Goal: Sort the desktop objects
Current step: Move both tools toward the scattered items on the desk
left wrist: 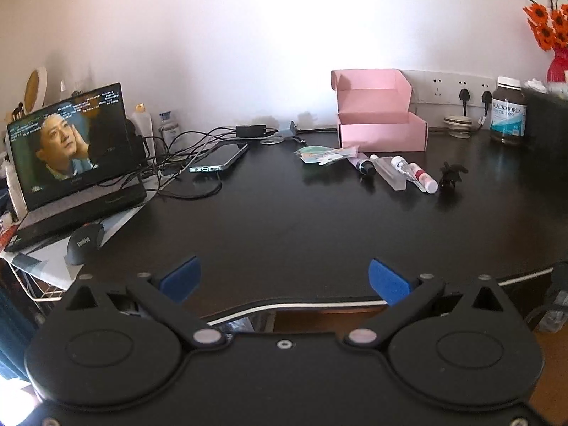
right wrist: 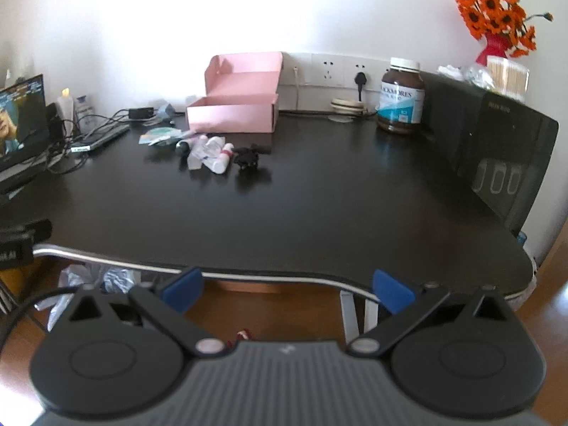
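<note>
Black and glossy, the desk (left wrist: 284, 220) fills the middle of both views, its pale front edge curving across the lower part. At the upper right of the left wrist view stands a brown bottle (left wrist: 508, 110) with a white cap and a label reading "BLACKMORES"; the mouse (left wrist: 83, 243) at lower left carries "ThinkPad". A laptop (left wrist: 71, 149) at the left shows a video with small text too fine to read, and cables tangle beside a phone (left wrist: 220, 158).

Against the white wall, a pink cardboard box (left wrist: 381, 120) sits with its lid raised. Just in front of it lie the small things: a flat greenish packet (left wrist: 317, 153), several slim tubes (left wrist: 397, 172) side by side, and a black clip (left wrist: 451, 174) to their right. Orange flowers (right wrist: 493, 10) in a red vase stand at the upper right of the right wrist view, above a dark boxy device (right wrist: 497, 149).

Both the left gripper (left wrist: 284, 278) and the right gripper (right wrist: 287, 289) hang at the near edge, blue-padded jaws spread wide, holding nothing.
</note>
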A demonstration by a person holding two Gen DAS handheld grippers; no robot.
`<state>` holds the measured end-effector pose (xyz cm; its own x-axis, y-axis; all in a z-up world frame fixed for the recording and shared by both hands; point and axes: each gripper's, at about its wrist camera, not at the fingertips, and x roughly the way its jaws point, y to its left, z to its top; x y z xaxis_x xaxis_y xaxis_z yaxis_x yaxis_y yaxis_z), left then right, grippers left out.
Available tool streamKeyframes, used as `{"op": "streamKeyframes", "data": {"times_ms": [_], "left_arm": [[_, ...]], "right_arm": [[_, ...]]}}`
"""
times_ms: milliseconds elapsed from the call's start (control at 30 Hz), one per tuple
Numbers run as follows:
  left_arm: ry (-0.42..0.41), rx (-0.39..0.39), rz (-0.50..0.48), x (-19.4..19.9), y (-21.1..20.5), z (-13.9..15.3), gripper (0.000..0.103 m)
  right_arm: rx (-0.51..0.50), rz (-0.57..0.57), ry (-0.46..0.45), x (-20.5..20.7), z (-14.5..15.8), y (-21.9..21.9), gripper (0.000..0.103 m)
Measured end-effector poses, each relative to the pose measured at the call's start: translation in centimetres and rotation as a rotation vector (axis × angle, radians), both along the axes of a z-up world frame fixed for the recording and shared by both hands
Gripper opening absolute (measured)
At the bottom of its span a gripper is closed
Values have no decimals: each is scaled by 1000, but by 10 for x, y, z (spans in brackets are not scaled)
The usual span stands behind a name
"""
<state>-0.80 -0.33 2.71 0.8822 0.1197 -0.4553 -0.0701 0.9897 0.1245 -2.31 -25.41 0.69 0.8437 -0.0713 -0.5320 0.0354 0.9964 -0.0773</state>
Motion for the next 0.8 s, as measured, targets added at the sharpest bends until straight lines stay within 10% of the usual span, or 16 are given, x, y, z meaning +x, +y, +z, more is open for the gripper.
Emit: {"op": "streamKeyframes", "data": {"times_ms": [800], "left_arm": [[51, -40, 34, 47, 17, 10, 103]], "right_arm": [[-36, 33, -34, 34, 15, 2, 102]]}}
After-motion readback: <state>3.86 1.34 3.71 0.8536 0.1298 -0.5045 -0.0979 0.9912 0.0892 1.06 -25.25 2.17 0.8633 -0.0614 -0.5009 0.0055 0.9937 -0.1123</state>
